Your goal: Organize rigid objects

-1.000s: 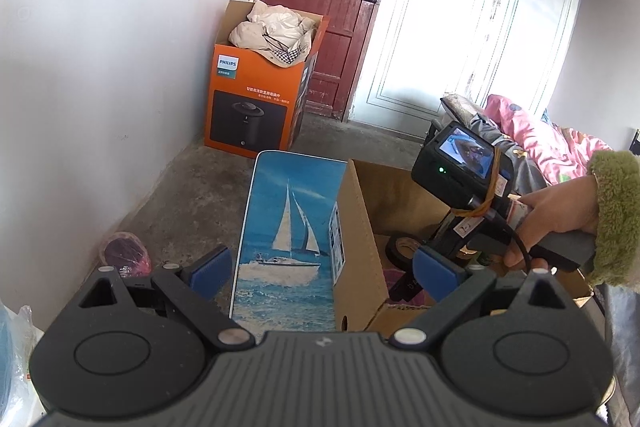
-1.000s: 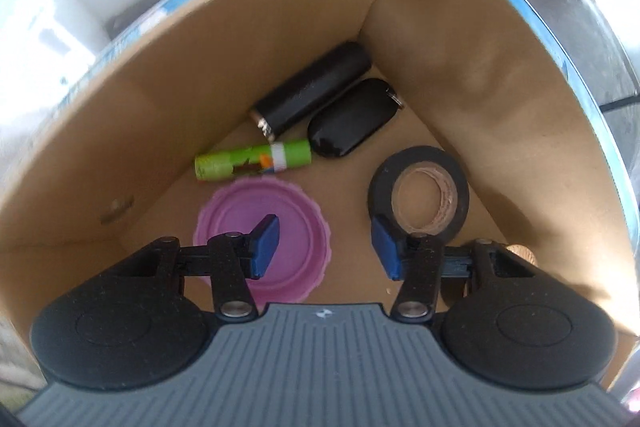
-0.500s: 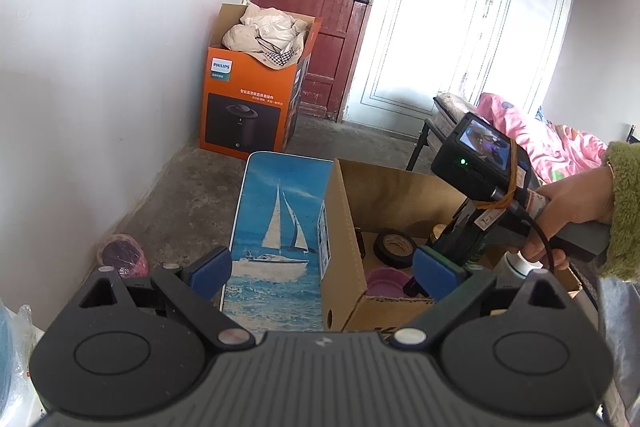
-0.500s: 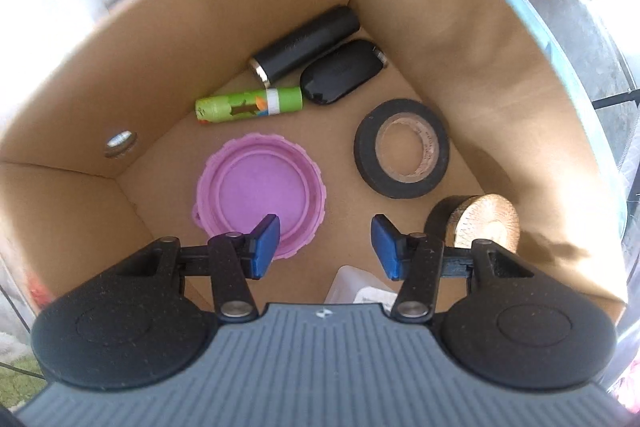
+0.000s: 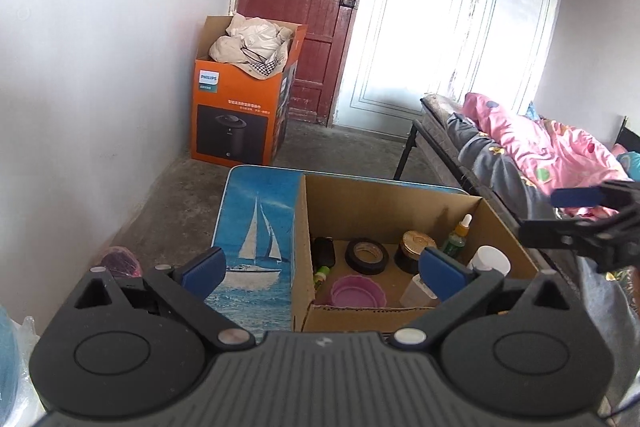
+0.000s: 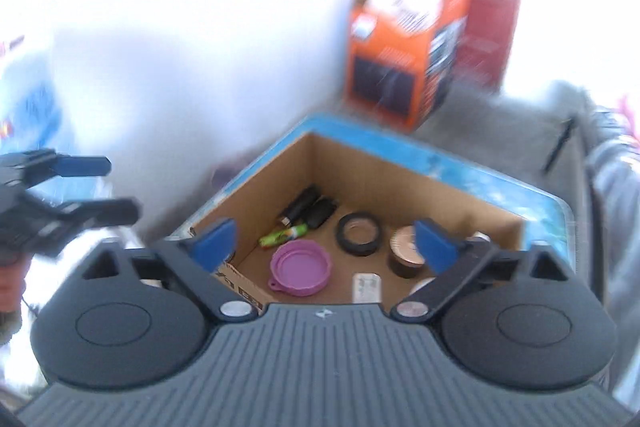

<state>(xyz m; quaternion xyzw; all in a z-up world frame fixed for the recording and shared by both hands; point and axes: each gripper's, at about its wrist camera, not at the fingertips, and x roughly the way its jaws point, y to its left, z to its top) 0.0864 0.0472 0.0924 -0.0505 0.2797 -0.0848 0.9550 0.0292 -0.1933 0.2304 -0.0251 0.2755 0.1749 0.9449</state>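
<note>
My left gripper (image 5: pixel 322 267) and my right gripper (image 6: pixel 326 241) are both spreading their jaws, with nothing between the pads of either. Both hang above the cardboard box (image 5: pixel 390 193) on the sailboat-print table (image 5: pixel 256 223). Inside it lie the purple lid (image 6: pixel 300 267), black tape roll (image 6: pixel 358 231), gold-capped jar (image 6: pixel 406 247) and green tube (image 6: pixel 282 235), each apart from the others.

Left wrist view: even daylight, sharp focus, fisheye bending of the white wall (image 5: pixel 92 75) and dark vignetted corners. Right wrist view: heavy motion blur — the orange box (image 6: pixel 404 51) smeared, the wall blown out to white glare — shadows soft inside the cardboard box (image 6: pixel 400 179).
</note>
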